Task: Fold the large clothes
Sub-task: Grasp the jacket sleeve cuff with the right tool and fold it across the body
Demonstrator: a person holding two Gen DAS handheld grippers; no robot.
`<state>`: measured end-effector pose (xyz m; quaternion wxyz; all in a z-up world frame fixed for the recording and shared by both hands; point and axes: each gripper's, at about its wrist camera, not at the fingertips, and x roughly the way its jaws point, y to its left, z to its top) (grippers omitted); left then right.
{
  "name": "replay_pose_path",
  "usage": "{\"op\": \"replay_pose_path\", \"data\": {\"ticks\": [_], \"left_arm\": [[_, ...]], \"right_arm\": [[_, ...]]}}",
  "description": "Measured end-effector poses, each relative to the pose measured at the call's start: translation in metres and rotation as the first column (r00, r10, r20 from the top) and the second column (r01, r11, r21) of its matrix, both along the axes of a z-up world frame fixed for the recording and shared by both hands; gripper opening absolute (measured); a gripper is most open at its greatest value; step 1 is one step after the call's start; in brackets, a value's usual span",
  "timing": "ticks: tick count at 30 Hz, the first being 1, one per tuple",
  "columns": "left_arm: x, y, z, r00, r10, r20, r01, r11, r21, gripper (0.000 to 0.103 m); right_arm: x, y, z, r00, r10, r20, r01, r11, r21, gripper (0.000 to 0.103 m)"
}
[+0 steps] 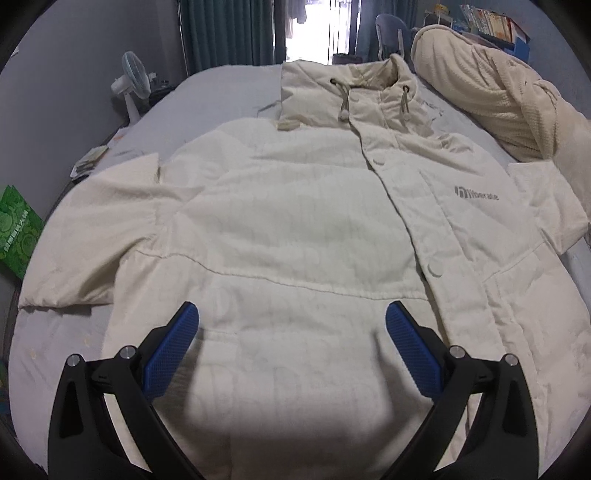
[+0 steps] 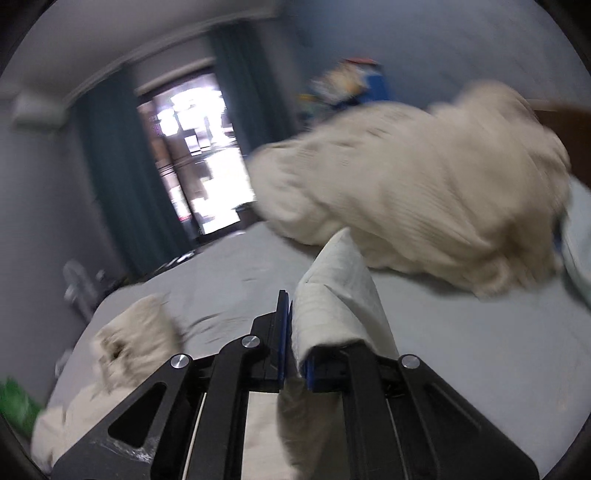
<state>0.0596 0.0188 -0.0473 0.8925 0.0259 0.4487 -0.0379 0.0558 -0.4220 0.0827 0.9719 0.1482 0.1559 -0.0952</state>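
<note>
Cream jacket [image 1: 295, 221] lies on the bed [image 1: 221, 85]; left tongs [image 1: 291, 314] gape empty, right tongs [image 2: 290, 314] pinch its fabric.

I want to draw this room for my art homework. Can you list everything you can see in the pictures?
jacket: one, cream, spread flat on the bed, front up, one corner of its cloth pinched in the right gripper
bed: one, grey sheet, under the jacket
blanket: one, cream, bundled on the bed beside the jacket's collar
fan: one, white, on the floor beside the bed
curtains: teal, either side of the bright glass door
books: a row, mixed colours, behind the blanket
green box: one, at the bed's edge
left gripper: black with blue pads, open, above the jacket's hem
right gripper: black with blue pads, shut on cloth
</note>
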Motion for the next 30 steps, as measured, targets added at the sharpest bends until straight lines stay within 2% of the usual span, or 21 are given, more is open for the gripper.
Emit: {"op": "replay_pose_path", "data": {"ticks": [4, 7, 10, 13, 15, 17, 18, 19, 20, 21, 22, 23, 25, 27, 28, 30], "left_arm": [[-0.003, 0.003, 0.008, 1.0, -0.004, 0.019, 0.004, 1.0, -0.013, 0.097], [-0.004, 0.007, 0.012, 1.0, -0.003, 0.025, 0.004, 1.0, -0.031, 0.097], [-0.005, 0.009, 0.012, 1.0, -0.007, 0.021, 0.008, 1.0, -0.03, 0.097], [-0.006, 0.011, 0.012, 1.0, -0.012, 0.015, 0.012, 0.999, -0.042, 0.097], [-0.007, 0.012, 0.012, 1.0, -0.016, 0.013, 0.016, 0.998, -0.053, 0.097], [-0.007, 0.011, 0.012, 1.0, -0.022, 0.016, 0.023, 0.999, -0.047, 0.097], [-0.008, 0.01, 0.011, 1.0, -0.026, 0.013, 0.027, 0.999, -0.043, 0.097], [-0.008, 0.009, 0.009, 0.999, -0.036, 0.006, 0.036, 0.998, -0.052, 0.097], [-0.009, 0.008, 0.009, 0.999, -0.048, 0.0, 0.047, 0.997, -0.066, 0.097], [-0.01, 0.007, 0.008, 0.999, -0.054, -0.003, 0.053, 0.996, -0.071, 0.097], [-0.011, 0.004, 0.008, 0.998, -0.063, -0.009, 0.062, 0.995, -0.079, 0.097], [-0.011, 0.0, 0.009, 0.997, -0.075, -0.012, 0.074, 0.993, -0.09, 0.097], [-0.011, -0.013, 0.014, 0.995, -0.102, -0.013, 0.099, 0.988, -0.122, 0.097], [-0.008, -0.033, 0.02, 0.989, -0.147, -0.004, 0.145, 0.979, -0.143, 0.097], [-0.006, -0.051, 0.024, 0.982, -0.187, 0.017, 0.187, 0.973, -0.138, 0.097], [-0.003, -0.083, 0.031, 0.968, -0.247, 0.045, 0.251, 0.961, -0.117, 0.097]], "right_arm": [[-0.002, 0.073, 0.004, 0.985, 0.17, -0.018, -0.17, 0.985, -0.006, 0.007], [0.002, 0.113, -0.01, 0.95, 0.308, -0.047, -0.306, 0.951, 0.051, 0.008], [0.009, 0.17, -0.036, 0.876, 0.468, -0.116, -0.461, 0.884, 0.081, 0.008], [0.016, 0.212, -0.066, 0.805, 0.547, -0.227, -0.54, 0.836, 0.099, 0.012], [0.021, 0.232, -0.098, 0.745, 0.59, -0.311, -0.571, 0.805, 0.161, 0.019], [0.026, 0.242, -0.123, 0.675, 0.627, -0.388, -0.582, 0.776, 0.242, 0.036], [0.03, 0.237, -0.129, 0.654, 0.636, -0.408, -0.58, 0.769, 0.269, 0.055], [0.025, 0.233, -0.135, 0.64, 0.639, -0.427, -0.568, 0.767, 0.299, 0.058], [0.017, 0.226, -0.13, 0.648, 0.625, -0.435, -0.549, 0.78, 0.301, 0.059], [0.007, 0.217, -0.119, 0.67, 0.602, -0.434, -0.529, 0.797, 0.29, 0.07], [-0.003, 0.214, -0.113, 0.685, 0.59, -0.428, -0.519, 0.807, 0.281, 0.087], [-0.016, 0.196, -0.095, 0.727, 0.561, -0.395, -0.497, 0.828, 0.26, 0.094], [-0.024, 0.17, -0.084, 0.77, 0.523, -0.366, -0.466, 0.853, 0.236, 0.096], [-0.038, 0.131, -0.072, 0.821, 0.434, -0.369, -0.383, 0.9, 0.207, 0.096], [-0.046, 0.105, -0.065, 0.854, 0.375, -0.362, -0.319, 0.925, 0.205, 0.096], [-0.056, 0.074, -0.057, 0.886, 0.29, -0.363, -0.23, 0.953, 0.198, 0.096]]}}
